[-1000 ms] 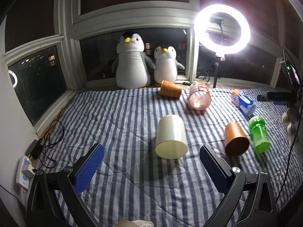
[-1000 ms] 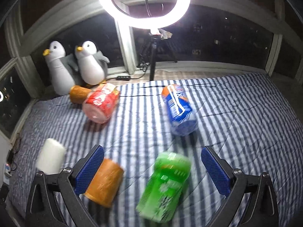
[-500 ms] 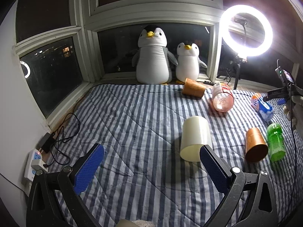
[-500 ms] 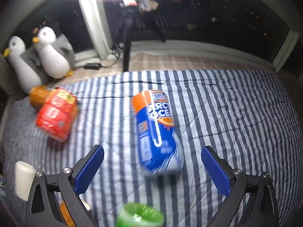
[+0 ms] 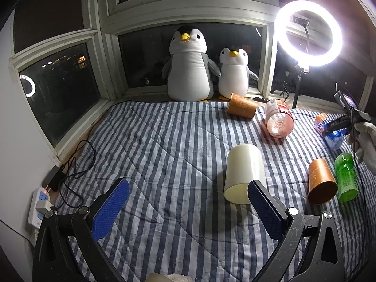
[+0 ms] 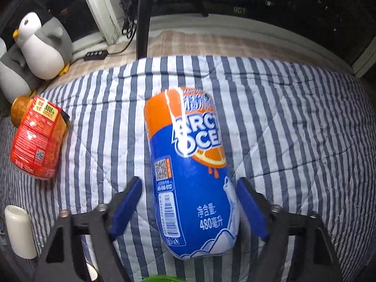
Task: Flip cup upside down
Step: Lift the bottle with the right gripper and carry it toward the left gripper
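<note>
A cream cup (image 5: 244, 166) lies on its side on the striped quilt (image 5: 164, 152), mouth towards me, just beyond the right fingertip (image 5: 255, 188) of my left gripper (image 5: 188, 182), which is open and holds nothing. The same cream cup (image 6: 18, 230) shows at the lower left of the right wrist view. My right gripper (image 6: 188, 183) straddles a blue and orange bottle (image 6: 188, 176) lying on the quilt; its jaws stand open, with a strip of quilt showing between the left finger (image 6: 131, 192) and the bottle.
Two brown cups (image 5: 320, 184) (image 5: 240, 105) lie on their sides, beside a red-labelled jar (image 5: 278, 119) and a green bottle (image 5: 346, 176). Two plush penguins (image 5: 188, 65) sit at the window. A ring light (image 5: 307, 33) stands far right. A power strip (image 5: 38, 202) and cables lie left.
My right gripper has moved forward and down from over the green bottle to the blue bottle, and its fingers have narrowed. My left gripper has swung left, leaving the cream cup by its right finger.
</note>
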